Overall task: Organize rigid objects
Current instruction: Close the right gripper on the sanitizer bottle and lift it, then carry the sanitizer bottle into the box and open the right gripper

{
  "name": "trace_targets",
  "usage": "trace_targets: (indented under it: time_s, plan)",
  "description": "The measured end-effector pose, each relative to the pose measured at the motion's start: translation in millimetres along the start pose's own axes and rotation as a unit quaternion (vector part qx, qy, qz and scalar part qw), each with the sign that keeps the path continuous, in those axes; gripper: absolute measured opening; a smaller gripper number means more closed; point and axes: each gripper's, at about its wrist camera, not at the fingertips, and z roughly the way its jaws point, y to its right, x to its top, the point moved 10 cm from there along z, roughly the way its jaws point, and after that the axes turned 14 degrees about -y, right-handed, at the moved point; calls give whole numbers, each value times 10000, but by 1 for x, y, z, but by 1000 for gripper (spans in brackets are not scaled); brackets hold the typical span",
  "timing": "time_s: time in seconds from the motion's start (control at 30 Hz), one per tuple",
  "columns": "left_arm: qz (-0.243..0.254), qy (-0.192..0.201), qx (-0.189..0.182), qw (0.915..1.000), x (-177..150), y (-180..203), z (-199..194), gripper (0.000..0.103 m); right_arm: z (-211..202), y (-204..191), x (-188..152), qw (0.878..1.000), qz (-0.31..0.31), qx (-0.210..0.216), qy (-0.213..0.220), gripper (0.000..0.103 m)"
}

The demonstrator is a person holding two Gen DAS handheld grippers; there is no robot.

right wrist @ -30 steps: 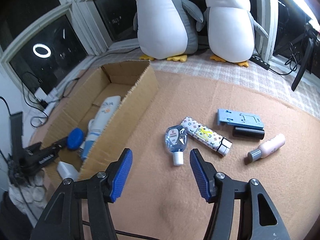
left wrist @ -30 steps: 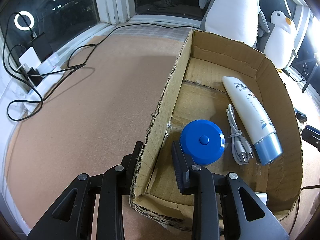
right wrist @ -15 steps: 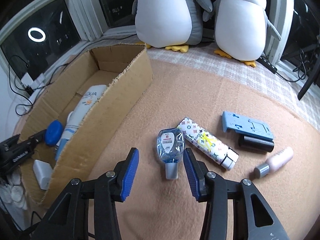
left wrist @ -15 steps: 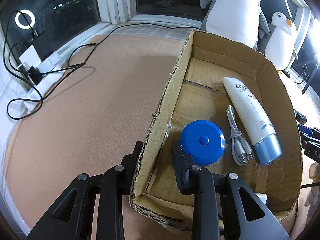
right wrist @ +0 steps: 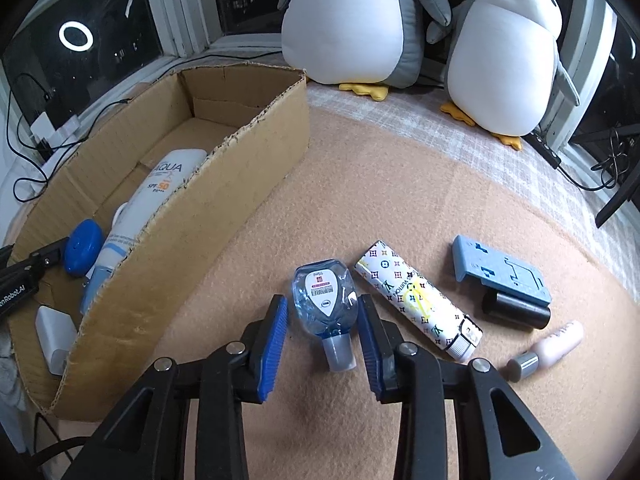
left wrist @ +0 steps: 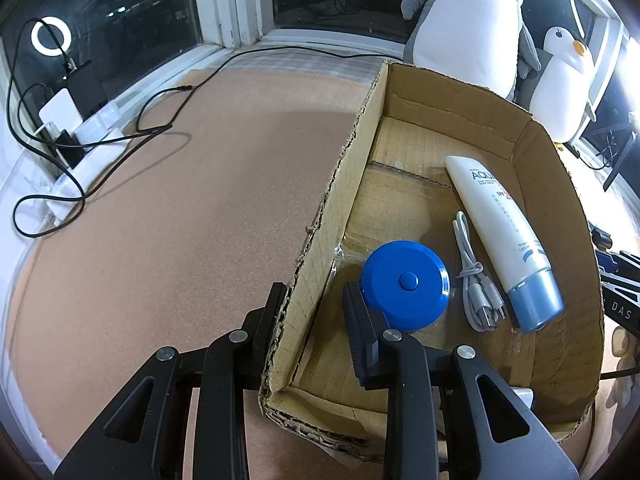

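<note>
Right wrist view looks down on the right gripper (right wrist: pixel 322 334), its blue fingers (right wrist: pixel 272 340) either side of a small clear sanitizer bottle (right wrist: pixel 326 300) lying on the tan surface (right wrist: pixel 400 184). They are closing, but a sliver of gap shows on each side, so nothing is pinched yet. This looks like the pick-up step for the next item bound for the cardboard box (right wrist: pixel 208 216). Beside the bottle wait a patterned case (right wrist: pixel 416 300), a blue holder (right wrist: pixel 500 276), a black cylinder (right wrist: pixel 516 312) and a pink bottle (right wrist: pixel 548 350).

Left gripper (left wrist: pixel 316 304) clamps the box's near wall, steadying it; inside lie a sunscreen tube (left wrist: pixel 504 232), blue tape measure (left wrist: pixel 404 284) and cable (left wrist: pixel 476 280).

Next, the fingers should bite the bottle's body squarely, then lift it clear of the wall.
</note>
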Motion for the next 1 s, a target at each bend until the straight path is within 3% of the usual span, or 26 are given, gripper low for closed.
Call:
trace_targets:
  time_s: [0.43, 1.0]
  plan:
    - [2, 0, 1, 10000, 0, 0, 0, 27, -5, -4, -3, 9998, 97, 148, 14, 28]
    - [0, 2, 5, 10000, 0, -1, 0, 27, -77, -43, 13, 9969, -6, 532, 588, 28]
